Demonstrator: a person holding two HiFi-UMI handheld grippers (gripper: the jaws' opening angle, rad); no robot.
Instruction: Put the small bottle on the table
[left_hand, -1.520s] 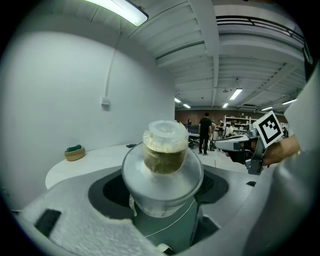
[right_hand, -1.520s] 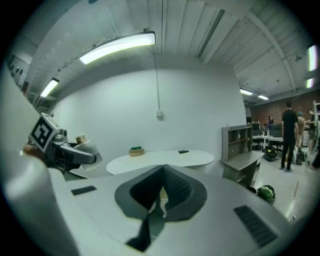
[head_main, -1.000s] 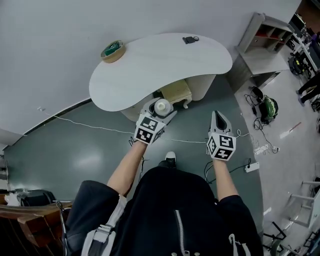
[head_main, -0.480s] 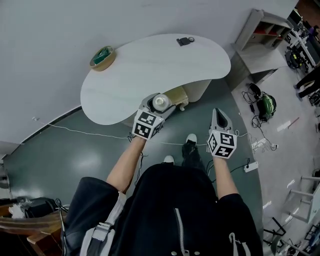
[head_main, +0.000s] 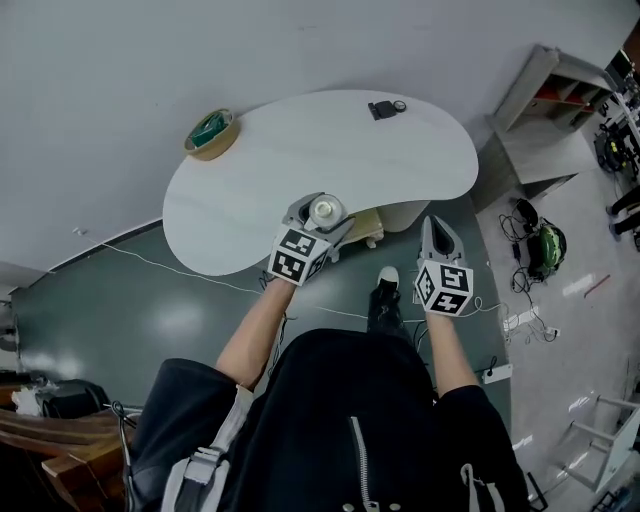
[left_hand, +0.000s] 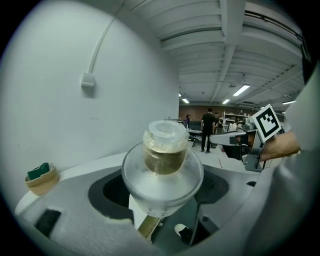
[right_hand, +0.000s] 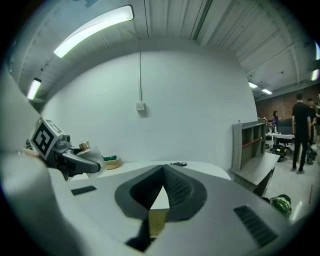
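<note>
The left gripper (head_main: 320, 216) grasps the small bottle (left_hand: 163, 150) (clear, pale cap up) at the white table's (head_main: 300, 150) 6 o'clock edge. The right gripper (head_main: 434, 228) hangs off the table at 4 o'clock, jaws clenched together. A tan roll (head_main: 209, 133) sits at the table's 10 o'clock, and a small dark item (head_main: 383, 108) at 1 o'clock.

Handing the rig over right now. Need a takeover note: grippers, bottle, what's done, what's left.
Left gripper: shut on the small clear bottle with a white cap, cap up, at the near edge of the white bean-shaped table.
Right gripper: shut, empty, off the table over the floor.
Done: bottle is gripped and at the table.
Left: lower it onto bare tabletop, open the fingers, draw back. It is not yet released.
Also on the table, well away from the bottle: a tan round dish with a green item and a small black object.
</note>
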